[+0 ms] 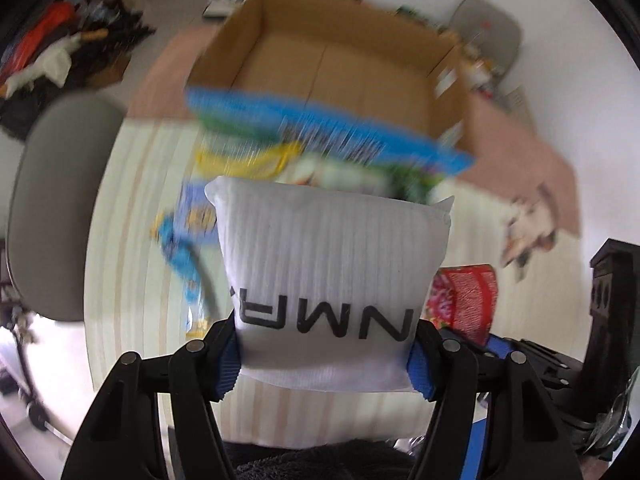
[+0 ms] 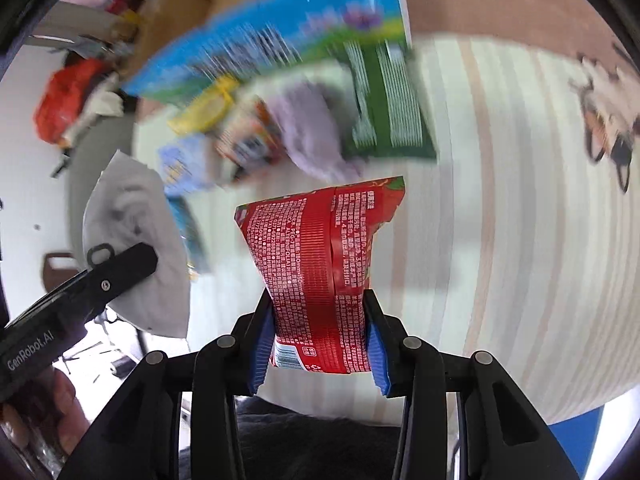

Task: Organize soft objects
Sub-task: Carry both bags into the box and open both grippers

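Left wrist view. Left gripper (image 1: 326, 364): blue-padded black jaws clamped on a white ribbed fabric bundle with black lettering (image 1: 332, 264), lifted clear of the round table under a pale striped cloth (image 1: 132, 216). Beyond, blurred: open brown cardboard box (image 1: 340, 64) at the far side of the table, a flat blue and green printed pack (image 1: 320, 128) leaning at its near wall, a yellow packet (image 1: 244, 160) just beside. Red printed packet (image 1: 468, 300) low right, partly behind the bundle. Grey padded chair back (image 1: 56, 208) at left.

Right wrist view. Right gripper (image 2: 320, 348): jaws pinched on the lower part of the red printed packet (image 2: 320, 256), upright, above the striped cloth (image 2: 500, 240). Lilac soft cloth (image 2: 312, 132) and small colourful packets farther off, blurred. White bundle (image 2: 136, 240) at left, gripped by the other tool.
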{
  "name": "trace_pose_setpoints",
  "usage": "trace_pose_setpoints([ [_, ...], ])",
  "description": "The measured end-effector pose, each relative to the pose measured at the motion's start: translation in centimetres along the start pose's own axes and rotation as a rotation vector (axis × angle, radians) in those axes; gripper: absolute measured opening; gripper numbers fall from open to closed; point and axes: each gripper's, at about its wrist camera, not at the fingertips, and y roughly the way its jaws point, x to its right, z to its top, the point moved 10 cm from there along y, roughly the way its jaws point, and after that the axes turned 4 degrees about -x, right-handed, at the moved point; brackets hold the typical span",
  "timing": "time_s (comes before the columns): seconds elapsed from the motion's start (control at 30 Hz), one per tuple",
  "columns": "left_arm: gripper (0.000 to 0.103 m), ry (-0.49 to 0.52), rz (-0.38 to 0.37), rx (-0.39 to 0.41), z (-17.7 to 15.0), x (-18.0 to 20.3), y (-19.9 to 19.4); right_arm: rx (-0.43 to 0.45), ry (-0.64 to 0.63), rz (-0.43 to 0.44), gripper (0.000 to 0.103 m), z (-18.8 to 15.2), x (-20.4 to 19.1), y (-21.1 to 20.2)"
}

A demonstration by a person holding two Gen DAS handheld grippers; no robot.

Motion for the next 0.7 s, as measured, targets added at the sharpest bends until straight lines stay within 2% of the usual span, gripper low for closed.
trace_pose_setpoints([
  [0.07,0.064,0.019,-0.046,0.021,3.4,2.0,-2.5,0.039,-0.009,0.021,0.043,1.3,-1.1,-2.5],
  [0.17,0.064,0.052,-0.077,0.033,8.7,3.2,-4.1,0.114,-0.021,0.059,0.043,4.6,-3.1,-7.1],
  [0.23,0.064,0.076,-0.069,0.039,12.4,3.2,-4.1,0.154,-0.019,0.064,0.043,8.6,-3.9,-9.5],
  [0.33,0.064,0.096,-0.059,0.022,18.1,2.9,-3.2,0.207,-0.024,0.016,0.043,14.1,-4.8,-11.4],
  [0.43,0.065,0.087,-0.076,-0.048,23.7,2.6,-0.2,0.216,-0.02,-0.033,0.043,20.0,-5.6,-10.9],
  [0.57,0.065,0.105,-0.056,-0.132,29.6,2.0,4.9,0.175,0.001,-0.103,0.043,27.4,-4.6,-6.9],
  [0.7,0.065,0.1,-0.059,-0.211,32.6,1.2,9.8,0.124,0.023,-0.156,0.043,33.3,-2.4,-2.4],
])
